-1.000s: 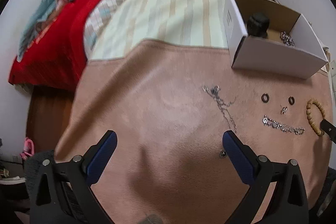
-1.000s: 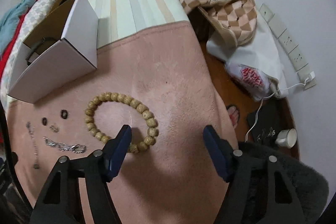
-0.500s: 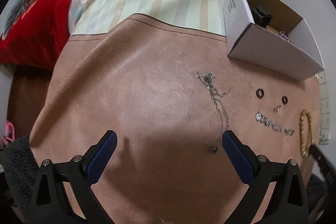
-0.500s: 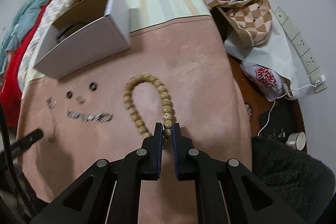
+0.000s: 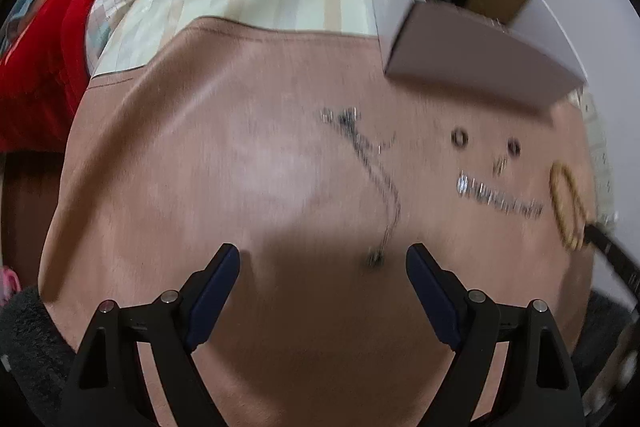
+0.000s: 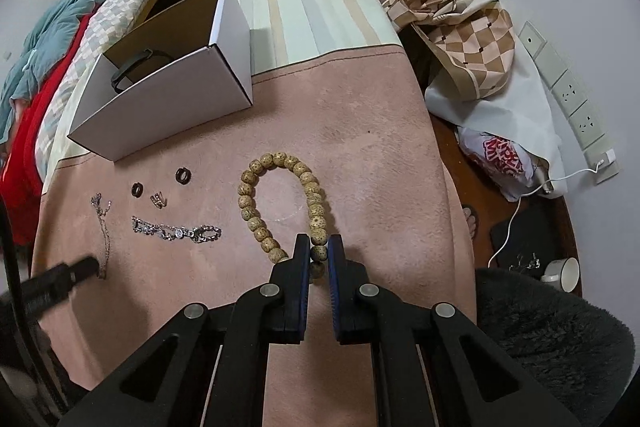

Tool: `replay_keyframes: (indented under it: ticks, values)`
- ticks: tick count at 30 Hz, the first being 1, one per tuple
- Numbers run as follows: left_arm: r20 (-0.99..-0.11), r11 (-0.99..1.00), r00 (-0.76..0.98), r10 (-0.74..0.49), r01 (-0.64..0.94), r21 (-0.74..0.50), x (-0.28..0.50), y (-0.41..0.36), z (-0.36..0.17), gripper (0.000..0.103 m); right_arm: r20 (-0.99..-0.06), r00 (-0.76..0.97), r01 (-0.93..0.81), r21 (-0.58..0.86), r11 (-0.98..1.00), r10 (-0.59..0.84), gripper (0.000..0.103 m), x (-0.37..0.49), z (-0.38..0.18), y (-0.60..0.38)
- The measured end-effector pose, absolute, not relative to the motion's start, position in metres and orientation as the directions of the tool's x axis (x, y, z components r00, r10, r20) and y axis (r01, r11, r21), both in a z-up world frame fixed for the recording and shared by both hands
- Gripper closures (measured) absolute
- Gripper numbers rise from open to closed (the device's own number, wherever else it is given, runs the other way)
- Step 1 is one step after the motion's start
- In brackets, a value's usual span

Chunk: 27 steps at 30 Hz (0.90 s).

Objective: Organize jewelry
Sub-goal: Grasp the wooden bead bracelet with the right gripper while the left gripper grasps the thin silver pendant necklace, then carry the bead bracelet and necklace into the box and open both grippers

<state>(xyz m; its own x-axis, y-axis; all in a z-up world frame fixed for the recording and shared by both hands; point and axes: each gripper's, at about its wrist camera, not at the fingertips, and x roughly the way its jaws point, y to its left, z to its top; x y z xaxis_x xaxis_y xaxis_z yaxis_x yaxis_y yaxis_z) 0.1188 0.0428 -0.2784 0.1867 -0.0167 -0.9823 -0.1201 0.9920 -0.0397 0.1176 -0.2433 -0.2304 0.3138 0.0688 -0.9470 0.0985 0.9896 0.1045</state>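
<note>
Lying on pink cloth [image 6: 372, 147], two dark rings [image 6: 183, 175], two silver chains [image 6: 176, 230], one bead bracelet [image 6: 280, 203]

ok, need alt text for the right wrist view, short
The right gripper is shut on a bead of a wooden bead bracelet lying on a pink cloth. To its left lie a silver chain bracelet, two dark rings, a thin necklace and an open white box.

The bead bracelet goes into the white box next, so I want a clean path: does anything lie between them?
Nothing visible does. The bead bracelet, pinched by the right gripper, has bare pink cloth up to the white box. The rings and silver chain lie off to the left.
</note>
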Motion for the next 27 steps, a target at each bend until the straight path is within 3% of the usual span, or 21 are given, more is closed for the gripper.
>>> replay_keyframes:
  ticks: [6, 7, 10, 12, 13, 14, 22, 27]
  values:
    - [-0.979, 0.997, 0.204, 0.020, -0.071, 0.006, 0.109, 0.024, -0.284, 0.019, -0.950, 0.306, 0.102, 0.094, 0.990, 0.059, 0.094, 0.118, -0.236, -0.243]
    - [-0.977, 0.998, 0.212, 0.028, -0.060, 0.016, 0.109, 0.020, -0.285, 0.023, -0.951, 0.305, 0.101, 0.092, 0.991, 0.057, 0.094, 0.118, -0.236, -0.243]
    - [-0.968, 0.999, 0.249, 0.026, -0.027, 0.020, 0.111, 0.012, -0.283, 0.045, -0.952, 0.302, 0.099, 0.086, 0.991, 0.052, 0.094, 0.117, -0.237, -0.243]
    - [-0.963, 1.000, 0.269, 0.013, 0.004, 0.015, 0.112, 0.001, -0.279, 0.073, -0.952, 0.302, 0.100, 0.083, 0.992, 0.049, 0.094, 0.117, -0.238, -0.244]
    - [-0.963, 1.000, 0.270, 0.011, 0.016, 0.015, 0.111, -0.002, -0.278, 0.092, -0.952, 0.301, 0.101, 0.083, 0.991, 0.049, 0.094, 0.116, -0.238, -0.244]
    - [-0.964, 1.000, 0.265, 0.006, 0.024, 0.013, 0.110, -0.005, -0.278, 0.096, -0.952, 0.302, 0.102, 0.084, 0.991, 0.050, 0.094, 0.116, -0.237, -0.243]
    - [-0.957, 1.000, 0.290, -0.026, 0.017, -0.022, 0.103, 0.002, -0.263, 0.096, -0.933, 0.351, 0.097, 0.121, 0.988, 0.080, 0.094, 0.115, -0.216, -0.242]
    - [-0.939, 0.996, 0.333, -0.082, 0.011, -0.083, 0.107, 0.007, -0.226, 0.096, -0.912, 0.388, 0.084, 0.183, 0.979, 0.137, 0.094, 0.116, -0.194, -0.240]
